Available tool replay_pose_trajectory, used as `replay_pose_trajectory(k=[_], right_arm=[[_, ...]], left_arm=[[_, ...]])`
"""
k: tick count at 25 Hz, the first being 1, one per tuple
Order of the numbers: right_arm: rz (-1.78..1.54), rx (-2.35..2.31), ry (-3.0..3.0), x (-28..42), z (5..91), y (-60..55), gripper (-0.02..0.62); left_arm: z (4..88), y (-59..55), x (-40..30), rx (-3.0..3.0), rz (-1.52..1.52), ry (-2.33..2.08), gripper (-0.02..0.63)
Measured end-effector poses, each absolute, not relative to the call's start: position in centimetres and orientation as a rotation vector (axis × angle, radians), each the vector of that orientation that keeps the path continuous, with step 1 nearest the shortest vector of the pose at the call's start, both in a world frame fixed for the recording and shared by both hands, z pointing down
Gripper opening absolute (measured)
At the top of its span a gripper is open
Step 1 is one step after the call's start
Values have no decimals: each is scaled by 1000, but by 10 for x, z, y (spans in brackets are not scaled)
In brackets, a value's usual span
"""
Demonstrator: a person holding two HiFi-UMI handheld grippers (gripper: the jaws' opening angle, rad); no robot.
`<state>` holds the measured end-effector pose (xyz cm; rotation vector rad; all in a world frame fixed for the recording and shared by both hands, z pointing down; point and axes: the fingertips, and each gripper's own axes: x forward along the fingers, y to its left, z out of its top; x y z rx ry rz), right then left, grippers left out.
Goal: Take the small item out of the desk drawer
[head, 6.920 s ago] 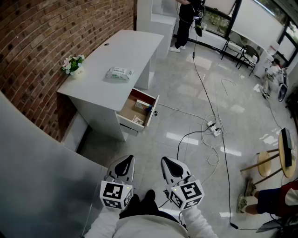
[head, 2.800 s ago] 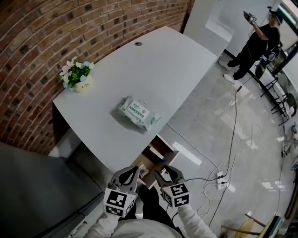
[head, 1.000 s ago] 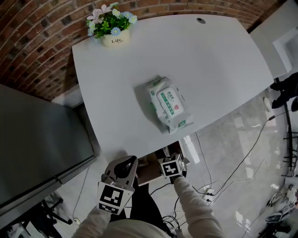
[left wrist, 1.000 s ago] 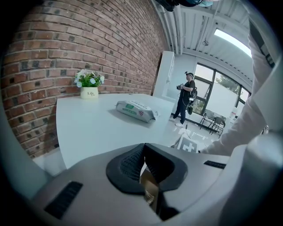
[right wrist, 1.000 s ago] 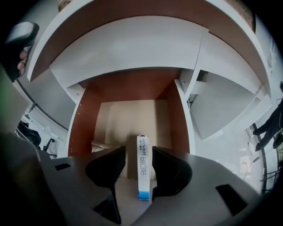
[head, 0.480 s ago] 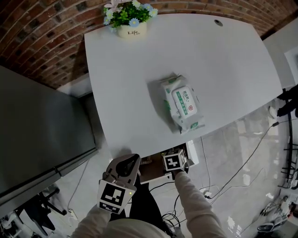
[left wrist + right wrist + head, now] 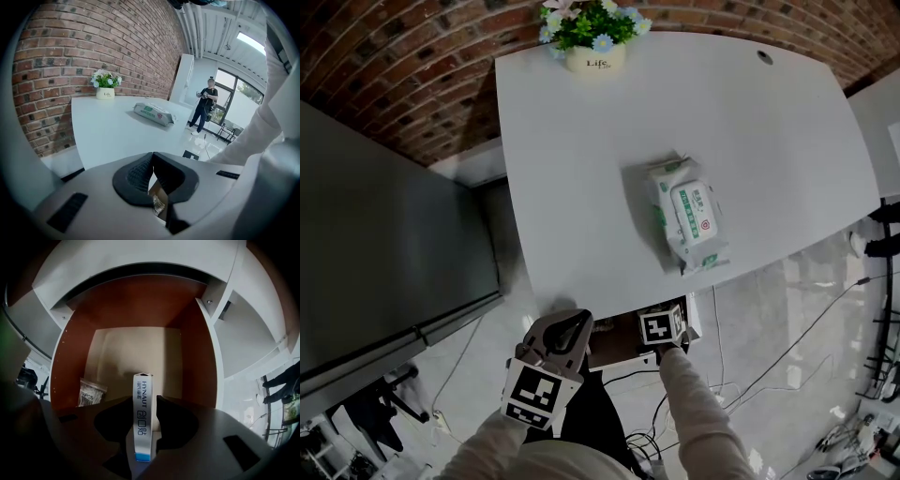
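Item: slim white box point(image 7: 143, 385), blue band at its near end, standing on edge on the pale floor of the open drawer point(image 7: 70, 371), near the front and about midway between the brown side walls.

Right gripper point(image 7: 143, 401): we see its jaws closing round the box, one on each side and very near it, with a thin gap on the right.

Room: we note bare drawer floor behind the box up to the back wall. A small clear bag point(image 7: 91, 392) lies by the left wall, apart from the box. The desk point(image 7: 581, 187) edge overhangs the drawer's rear.

Left gripper point(image 7: 152, 173): jaws clenched, tips together, nothing held, raised before the desk's front edge.

Desk top: pack of wipes point(image 7: 689, 214) toward the right edge, flower pot point(image 7: 592, 37) at the back by the brick wall point(image 7: 394, 75), wide bare surface between.

Hard to make out: in the head view the right gripper covers the box and most of the drawer; the bag's print is too small to read.
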<state>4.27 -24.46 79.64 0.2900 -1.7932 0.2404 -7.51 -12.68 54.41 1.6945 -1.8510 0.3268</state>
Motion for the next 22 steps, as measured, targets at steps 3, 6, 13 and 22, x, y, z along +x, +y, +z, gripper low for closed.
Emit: replay_pose_trajectory(k=[3, 6, 13, 22], right_arm=[[229, 314, -1786, 45, 797, -247, 103], [241, 329, -1788, 43, 797, -247, 98], [241, 344, -1828, 38, 781, -247, 94], [248, 371, -1896, 39, 746, -240, 92]], left_arm=[[546, -126, -75, 1691, 328, -1847, 17], [546, -125, -76, 1691, 333, -1846, 17], [544, -124, -76, 1704, 335, -1847, 17], [535, -126, -75, 1736, 329, -1851, 17]])
